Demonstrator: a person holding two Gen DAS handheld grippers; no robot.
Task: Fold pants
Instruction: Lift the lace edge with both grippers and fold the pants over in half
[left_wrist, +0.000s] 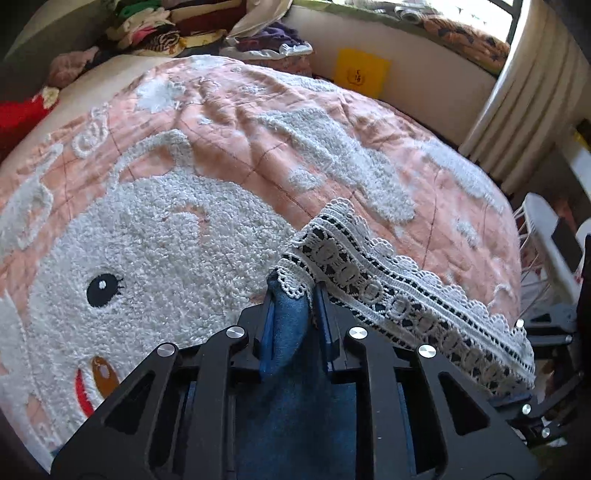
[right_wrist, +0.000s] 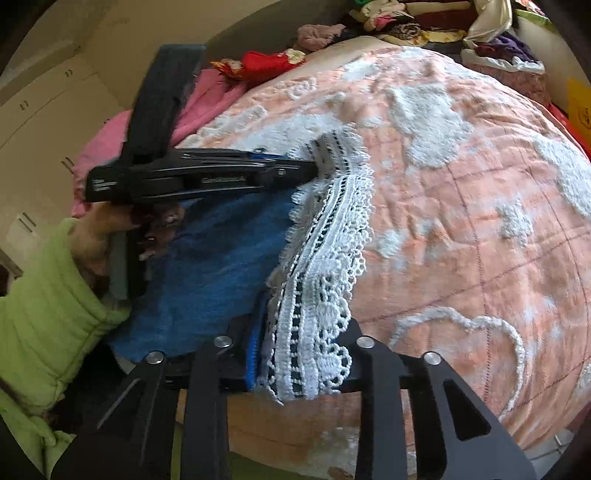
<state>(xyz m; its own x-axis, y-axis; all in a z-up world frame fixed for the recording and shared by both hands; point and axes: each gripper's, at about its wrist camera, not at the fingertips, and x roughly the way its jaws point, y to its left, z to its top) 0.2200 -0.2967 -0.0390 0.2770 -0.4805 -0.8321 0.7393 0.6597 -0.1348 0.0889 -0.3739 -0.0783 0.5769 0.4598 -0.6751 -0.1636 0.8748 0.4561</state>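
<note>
The pants are blue fleece (left_wrist: 291, 332) with a white lace hem (left_wrist: 388, 288). My left gripper (left_wrist: 293, 314) is shut on the blue cloth just behind the lace, held above the bed. In the right wrist view the blue pants (right_wrist: 218, 251) hang between both grippers, with the lace hem (right_wrist: 325, 258) stretched along their edge. My right gripper (right_wrist: 295, 354) is shut on the lace end of the hem. The left gripper (right_wrist: 310, 166) shows side-on there, gripping the other end of the hem.
A pink quilt (left_wrist: 258, 129) with white fluffy bear shapes covers the bed. Piles of clothes (left_wrist: 155, 26) lie at the far side. A curtain (left_wrist: 524, 110) and a white rack (left_wrist: 546, 236) stand at the right. Cupboards (right_wrist: 44, 122) are at the left.
</note>
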